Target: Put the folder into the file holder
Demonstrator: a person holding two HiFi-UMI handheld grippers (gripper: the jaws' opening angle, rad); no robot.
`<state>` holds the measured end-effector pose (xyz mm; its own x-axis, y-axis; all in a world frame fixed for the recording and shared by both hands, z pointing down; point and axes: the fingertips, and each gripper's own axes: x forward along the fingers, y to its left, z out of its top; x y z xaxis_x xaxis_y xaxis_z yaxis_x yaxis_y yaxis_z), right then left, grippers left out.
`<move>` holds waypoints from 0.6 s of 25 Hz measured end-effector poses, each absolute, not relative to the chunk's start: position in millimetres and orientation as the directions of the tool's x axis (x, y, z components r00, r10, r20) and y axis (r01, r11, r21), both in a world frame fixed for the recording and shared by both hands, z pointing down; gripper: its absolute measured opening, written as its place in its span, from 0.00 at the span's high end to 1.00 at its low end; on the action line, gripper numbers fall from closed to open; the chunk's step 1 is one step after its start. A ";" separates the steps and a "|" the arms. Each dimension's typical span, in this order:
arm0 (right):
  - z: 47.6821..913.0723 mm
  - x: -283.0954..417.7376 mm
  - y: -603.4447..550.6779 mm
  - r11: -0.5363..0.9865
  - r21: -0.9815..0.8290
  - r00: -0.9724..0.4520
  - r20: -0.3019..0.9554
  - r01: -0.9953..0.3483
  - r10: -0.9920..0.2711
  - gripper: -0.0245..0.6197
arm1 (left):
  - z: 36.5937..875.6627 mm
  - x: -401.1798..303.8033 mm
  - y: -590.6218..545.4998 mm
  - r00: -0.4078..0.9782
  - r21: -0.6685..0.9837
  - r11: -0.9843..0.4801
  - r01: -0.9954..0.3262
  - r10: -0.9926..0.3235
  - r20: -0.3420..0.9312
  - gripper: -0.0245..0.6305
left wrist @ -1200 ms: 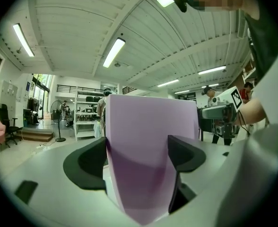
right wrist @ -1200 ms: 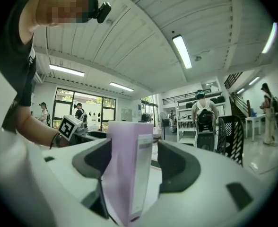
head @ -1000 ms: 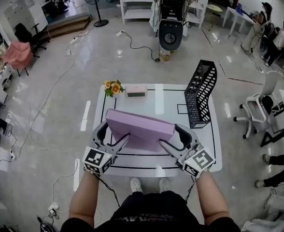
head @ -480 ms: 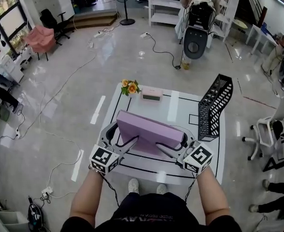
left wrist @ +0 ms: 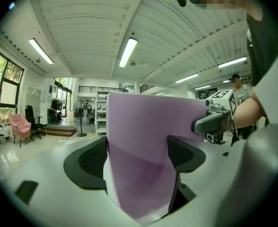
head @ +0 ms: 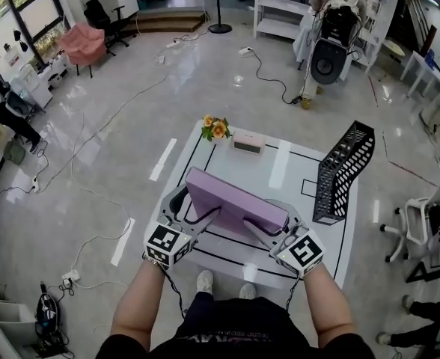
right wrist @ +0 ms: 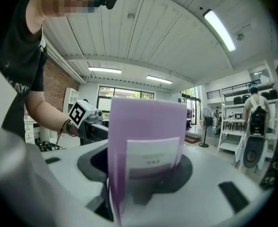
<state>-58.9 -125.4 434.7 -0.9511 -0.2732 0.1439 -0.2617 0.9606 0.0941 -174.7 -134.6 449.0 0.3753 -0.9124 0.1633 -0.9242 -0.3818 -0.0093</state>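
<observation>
A purple folder (head: 235, 203) hangs tilted over the front of the white table (head: 280, 167), carried between both grippers. My left gripper (head: 205, 217) is shut on its left end; in the left gripper view the folder (left wrist: 148, 141) fills the gap between the black jaws of the left gripper (left wrist: 139, 157). My right gripper (head: 262, 227) has the right end, its jaws closing onto the folder (right wrist: 146, 136), whose white label faces the camera. The black mesh file holder (head: 343, 172) stands upright at the table's right edge, well apart from the folder.
A small bunch of orange flowers (head: 215, 128) and a pink box (head: 248, 142) sit at the table's far edge. Black lines mark the tabletop. A white chair (head: 422, 223) stands to the right, with cables on the floor to the left. A person with a backpack (head: 332, 21) stands far behind.
The head view has swung, so the table sits further right and lower in the picture. The folder stays raised between both grippers over the table's front, still left of the file holder.
</observation>
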 end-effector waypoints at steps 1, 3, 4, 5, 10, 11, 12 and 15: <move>433.7 -59.4 -124.7 0.957 0.108 -0.948 0.144 -0.270 -0.284 0.64 | 449.5 -175.2 -134.3 0.366 -0.005 -0.372 -0.928 -0.916 0.166 0.34; 432.5 -60.3 -124.0 0.951 0.118 -0.944 0.140 -0.284 -0.299 0.66 | 450.4 -176.3 -133.6 0.351 0.003 -0.356 -0.934 -0.921 0.171 0.35; 433.8 -60.4 -123.3 0.952 0.113 -0.944 0.139 -0.285 -0.299 0.66 | 451.0 -176.9 -133.1 0.345 0.005 -0.350 -0.937 -0.923 0.173 0.36; 435.8 -60.2 -122.7 0.953 0.106 -0.944 0.141 -0.284 -0.297 0.67 | 451.7 -177.4 -132.6 0.339 0.007 -0.343 -0.939 -0.925 0.174 0.36; 437.8 -56.6 -121.3 0.949 0.093 -0.939 0.144 -0.303 -0.314 0.69 | 447.7 -178.0 -131.3 0.302 0.017 -0.303 -0.953 -0.939 0.166 0.37; 437.5 -55.2 -120.9 0.946 0.094 -0.936 0.144 -0.310 -0.321 0.69 | 445.0 -177.2 -131.1 0.299 0.019 -0.300 -0.954 -0.941 0.161 0.37; 437.4 -53.7 -120.7 0.943 0.091 -0.933 0.144 -0.319 -0.329 0.69 | 442.6 -176.5 -130.7 0.297 0.019 -0.298 -0.955 -0.942 0.157 0.37; 437.8 -48.8 -120.1 0.932 0.074 -0.922 0.138 -0.356 -0.363 0.69 | 436.1 -175.7 -127.9 0.291 0.028 -0.290 -0.957 -0.946 0.142 0.44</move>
